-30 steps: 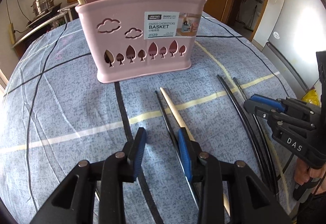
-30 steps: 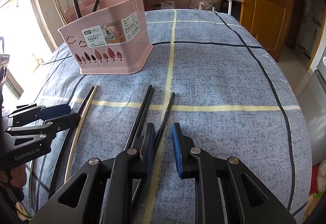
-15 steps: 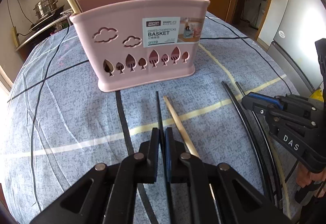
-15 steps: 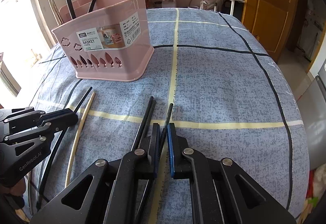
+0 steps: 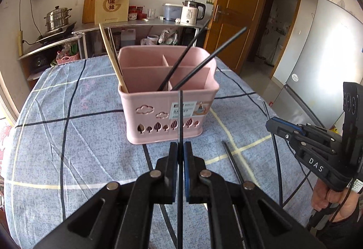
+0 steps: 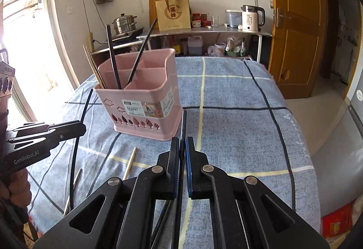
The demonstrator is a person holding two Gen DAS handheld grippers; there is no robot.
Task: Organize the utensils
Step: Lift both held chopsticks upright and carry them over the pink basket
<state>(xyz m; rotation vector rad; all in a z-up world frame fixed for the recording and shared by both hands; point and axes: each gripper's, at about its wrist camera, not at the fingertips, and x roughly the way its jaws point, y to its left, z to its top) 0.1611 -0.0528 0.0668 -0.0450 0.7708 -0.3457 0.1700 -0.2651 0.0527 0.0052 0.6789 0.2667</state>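
A pink divided utensil basket (image 5: pixel 147 113) (image 6: pixel 145 117) stands on the blue checked tablecloth (image 5: pixel 68 147). It holds a wooden chopstick pair (image 5: pixel 111 58) and two black chopsticks (image 5: pixel 188 63). My left gripper (image 5: pixel 180 151) is shut on a black chopstick (image 5: pixel 180 117), lifted above the table and pointing at the basket front. My right gripper (image 6: pixel 182 147) is shut on another black chopstick (image 6: pixel 184 122), also lifted, just right of the basket. A wooden chopstick (image 6: pixel 130 162) and black chopsticks (image 5: pixel 233 165) lie on the cloth.
A counter (image 6: pixel 204 32) behind the table carries a kettle (image 6: pixel 250 17), a steamer pot (image 6: pixel 124 23) and a paper bag. A wooden door (image 6: pixel 295 22) stands at the right. A fridge (image 5: pixel 322 63) shows in the left wrist view.
Both grippers closed on black chopsticks that lay on the cloth and lifted them up off the table. Both views now sit higher and look down into the basket.
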